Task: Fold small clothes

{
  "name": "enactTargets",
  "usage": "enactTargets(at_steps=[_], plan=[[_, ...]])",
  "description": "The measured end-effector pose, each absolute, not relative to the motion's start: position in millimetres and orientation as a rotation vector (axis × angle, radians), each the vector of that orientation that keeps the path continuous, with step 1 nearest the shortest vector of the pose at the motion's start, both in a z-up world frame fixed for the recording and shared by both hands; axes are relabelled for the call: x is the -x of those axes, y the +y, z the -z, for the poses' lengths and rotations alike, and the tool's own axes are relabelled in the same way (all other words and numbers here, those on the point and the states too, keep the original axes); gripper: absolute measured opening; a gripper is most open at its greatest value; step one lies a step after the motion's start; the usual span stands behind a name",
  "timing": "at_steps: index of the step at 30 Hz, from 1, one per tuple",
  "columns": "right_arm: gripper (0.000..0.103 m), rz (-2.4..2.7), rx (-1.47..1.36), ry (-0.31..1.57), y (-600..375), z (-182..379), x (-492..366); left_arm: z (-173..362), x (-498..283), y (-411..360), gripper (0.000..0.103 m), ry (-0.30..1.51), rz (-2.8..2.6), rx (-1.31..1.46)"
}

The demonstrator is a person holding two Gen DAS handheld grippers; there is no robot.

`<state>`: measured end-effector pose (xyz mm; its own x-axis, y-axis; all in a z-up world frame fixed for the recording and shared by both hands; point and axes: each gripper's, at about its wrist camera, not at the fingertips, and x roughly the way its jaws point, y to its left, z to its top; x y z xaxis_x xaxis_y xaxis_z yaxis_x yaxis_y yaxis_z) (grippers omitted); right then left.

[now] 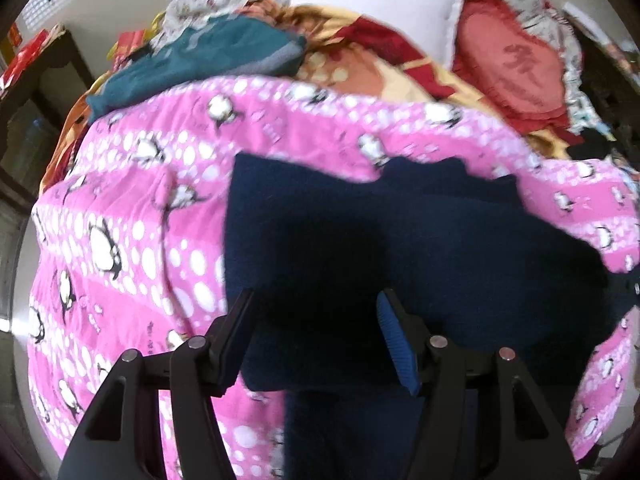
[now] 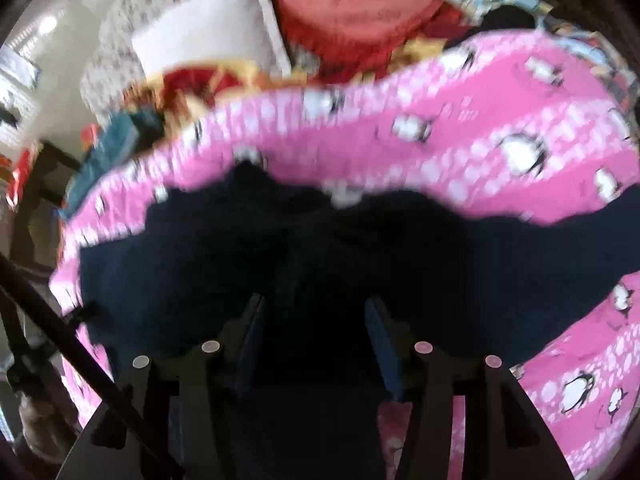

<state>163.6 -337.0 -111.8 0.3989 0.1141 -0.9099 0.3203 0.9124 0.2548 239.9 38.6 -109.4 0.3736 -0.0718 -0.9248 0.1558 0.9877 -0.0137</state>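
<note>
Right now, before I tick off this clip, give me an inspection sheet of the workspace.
Surface: pink penguin-print quilt spread as the work area.
Job's things: navy garment lying on the quilt, under both grippers.
Clutter: teal cloth, white pillow, red heart cushion, red-and-yellow blanket piled beyond the quilt.
Grippers: left gripper open above the garment; right gripper open, nothing visibly pinched; picture blurred.
Cables: nothing seen.
Surroundings: dark shelving at the left, pale wall behind.
</note>
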Motion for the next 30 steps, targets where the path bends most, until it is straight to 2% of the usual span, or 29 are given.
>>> enactTargets(at_steps=[5,10,13,14,15,19,24,30], plan=[[0.055,0.187,-0.48,1.144,-370,116,-194,107,-231,0,0.062,1.174,0.25,-0.084],[0.051,0.071,-0.472,1.261,-357,154,-218,120,-223,-34,0.062,1.19,0.317,-0.111],[0.035,-0.001,-0.403,1.335,-342,170,-224,132,-221,-44,0.062,1.225,0.329,-0.129],[0.019,-0.008,-0.358,1.335,-338,169,-224,134,-221,-44,0.062,1.229,0.328,-0.129],[0.015,-0.015,-0.322,1.33,-335,167,-225,136,-220,-44,0.063,1.227,0.328,-0.129],[0.013,0.044,-0.26,1.262,-340,162,-233,138,-217,-45,0.067,1.211,0.338,-0.135],[0.014,0.095,-0.261,1.286,-341,181,-242,138,-215,-49,0.07,1.208,0.338,-0.164],[0.02,0.141,-0.296,1.233,-343,138,-214,119,-218,-33,0.07,1.191,0.312,-0.125]])
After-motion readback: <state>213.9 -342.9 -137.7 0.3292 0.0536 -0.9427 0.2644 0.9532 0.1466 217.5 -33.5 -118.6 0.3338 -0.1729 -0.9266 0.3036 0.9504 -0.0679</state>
